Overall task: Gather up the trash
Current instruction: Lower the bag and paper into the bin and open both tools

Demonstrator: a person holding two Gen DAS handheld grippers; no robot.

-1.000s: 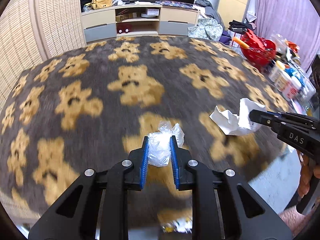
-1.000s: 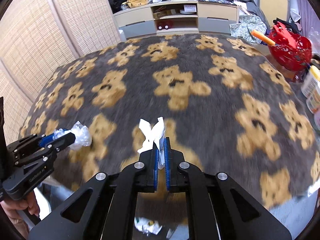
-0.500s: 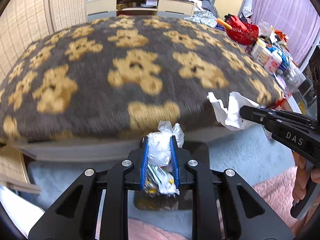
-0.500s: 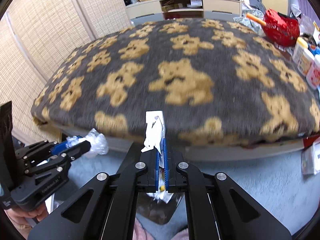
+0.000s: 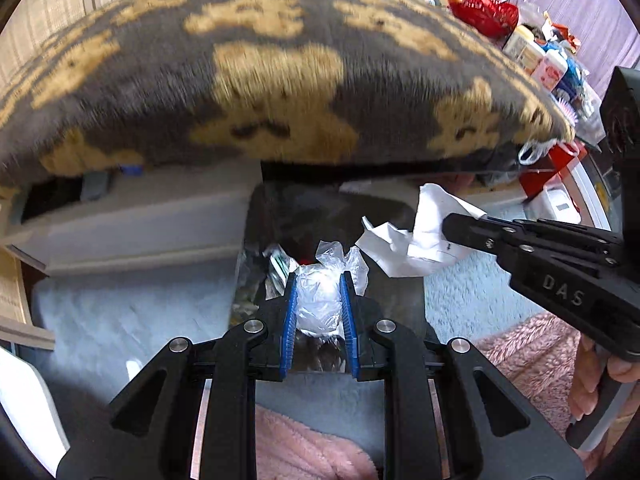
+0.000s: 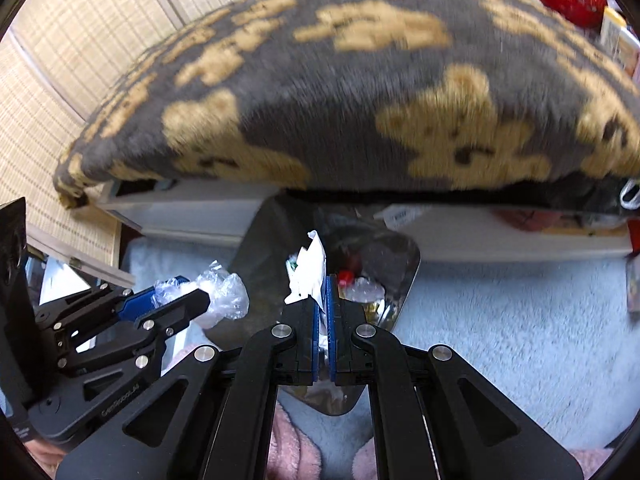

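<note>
Above the dark trash bag (image 5: 332, 208), left claw (image 5: 319, 304) grips crumpled plastic wrap (image 5: 320, 296); at three o'clock, right claw (image 6: 320, 312) pinches white paper (image 6: 310, 268).

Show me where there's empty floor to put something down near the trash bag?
The pale blue rug lies bare right of the trash bag, below the bed frame. Another bare stretch lies left of the bag. The bag already holds wrappers, and the far right by the red basket is crowded with bottles.
</note>
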